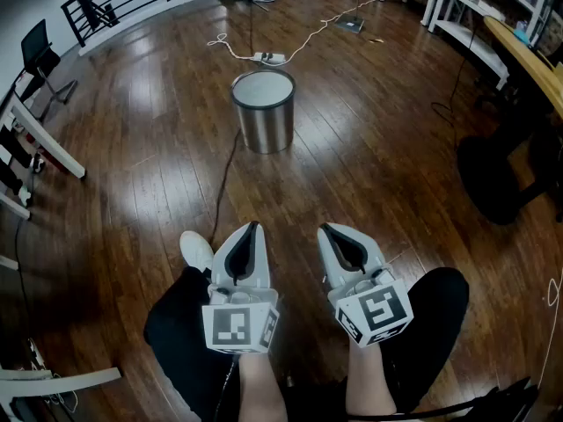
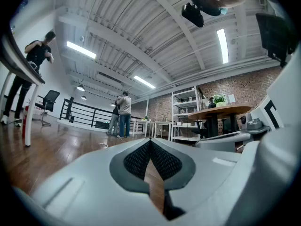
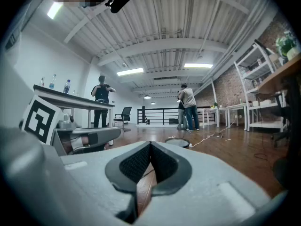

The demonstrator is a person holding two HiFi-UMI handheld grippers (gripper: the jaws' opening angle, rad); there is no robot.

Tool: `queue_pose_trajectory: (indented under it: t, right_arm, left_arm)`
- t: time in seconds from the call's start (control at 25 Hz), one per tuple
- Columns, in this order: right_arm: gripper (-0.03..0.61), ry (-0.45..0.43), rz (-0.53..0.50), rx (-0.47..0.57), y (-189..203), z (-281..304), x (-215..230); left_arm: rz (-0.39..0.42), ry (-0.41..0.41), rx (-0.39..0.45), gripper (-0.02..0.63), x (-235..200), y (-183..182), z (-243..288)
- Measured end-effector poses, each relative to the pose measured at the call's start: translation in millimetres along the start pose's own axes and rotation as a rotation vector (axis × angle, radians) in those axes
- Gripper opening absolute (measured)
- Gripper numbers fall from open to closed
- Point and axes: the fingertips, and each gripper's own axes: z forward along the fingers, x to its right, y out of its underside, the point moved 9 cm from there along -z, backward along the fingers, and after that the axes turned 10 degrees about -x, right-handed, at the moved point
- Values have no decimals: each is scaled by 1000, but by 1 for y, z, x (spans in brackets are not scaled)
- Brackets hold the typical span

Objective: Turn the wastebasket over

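A round steel wastebasket [image 1: 264,110] stands upright on the wooden floor, its open mouth up, well ahead of both grippers. In the right gripper view only its rim [image 3: 178,143] shows past the jaws. My left gripper [image 1: 254,226] and right gripper [image 1: 325,229] are held side by side over the person's lap, both pointing toward the basket and both shut with nothing between the tips. The left gripper [image 2: 150,140] faces the far room; the right gripper [image 3: 150,144] points roughly level along the floor.
A black cable [image 1: 223,176] runs across the floor past the basket to a power strip [image 1: 269,57]. A dark chair [image 1: 494,178] and a wooden desk [image 1: 529,53] stand at right. White table legs [image 1: 46,144] lie at left. Several people [image 3: 188,108] stand far off.
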Motion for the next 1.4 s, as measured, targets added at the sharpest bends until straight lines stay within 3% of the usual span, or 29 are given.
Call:
queue_pose_trajectory:
  t: [0.16,0.52,0.84,1.04,1.24,1.4]
  right_arm:
    - [-8,-24,-89,34,-19,26,20]
    - [-8,-97,-178,96,-78,75,79]
    - [-8,-161,-164,70,-77,127,139]
    - [-8,-199,-187,87,-104,184,181]
    - [-8,-292,-227,109,-130,250,216]
    - [-8,-379,-245,113,-141,304,244]
  left_arm:
    - [23,-26,22,15,-16,-13,33]
    - [101,-54,78,15,-31,-54,98]
    - [100,-100,77,15,-25,-58,175]
    - [106,-141,72,15,-45,-67,233]
    - [108,-238,101,15,-69,-87,286]
    - [115,-331,98,15,-88,-83,315]
